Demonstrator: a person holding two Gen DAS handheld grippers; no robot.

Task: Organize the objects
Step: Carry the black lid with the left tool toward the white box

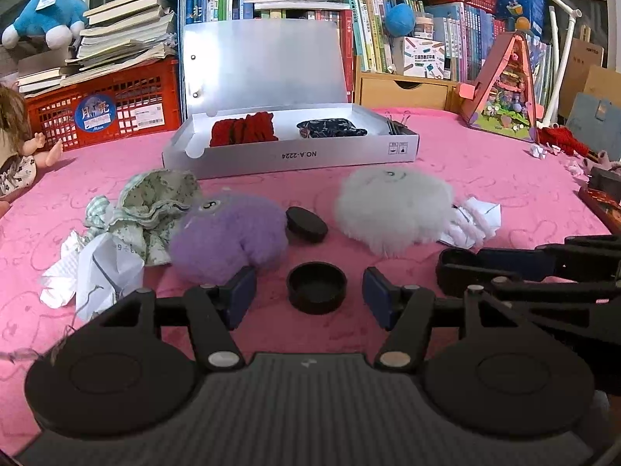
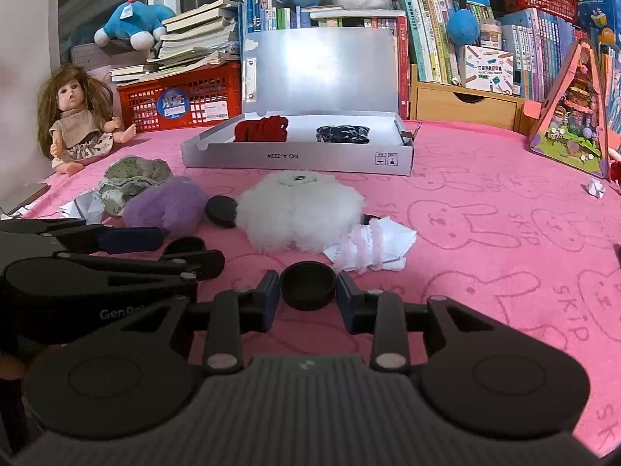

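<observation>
Black cup (image 2: 307, 285), a small round one with its hollow facing up, sits on the pink rabbit-print cloth of the table (image 2: 485, 213) near the front edge. The right claw (image 2: 307, 299) is clenched on it, with both blue pads pressed against its sides.

A second black cup (image 1: 316, 287) stands just to the left, also near the front edge. The left claw (image 1: 309, 296) is released around it, with a gap of pink cloth showing between each pad and the cup wall. The two claws lie side by side, close together.

Just behind the cups are a purple plush ball (image 1: 229, 233) and a white plush ball (image 2: 299, 209), with a flat black disc (image 1: 306, 224) lying between them. A folded white paper (image 2: 388, 240) lies against the white ball's right side. A floral cloth (image 1: 155, 202) and some crumpled paper (image 1: 101, 272) lie left of the purple ball.

Further back, mid-table, a silver box (image 1: 291, 155) stands with its lid upright. It holds a red knit piece (image 1: 242, 129) on the left and a dark patterned fabric (image 1: 332, 127) on the right. A doll (image 2: 77, 116) sits toward the far left corner.
</observation>
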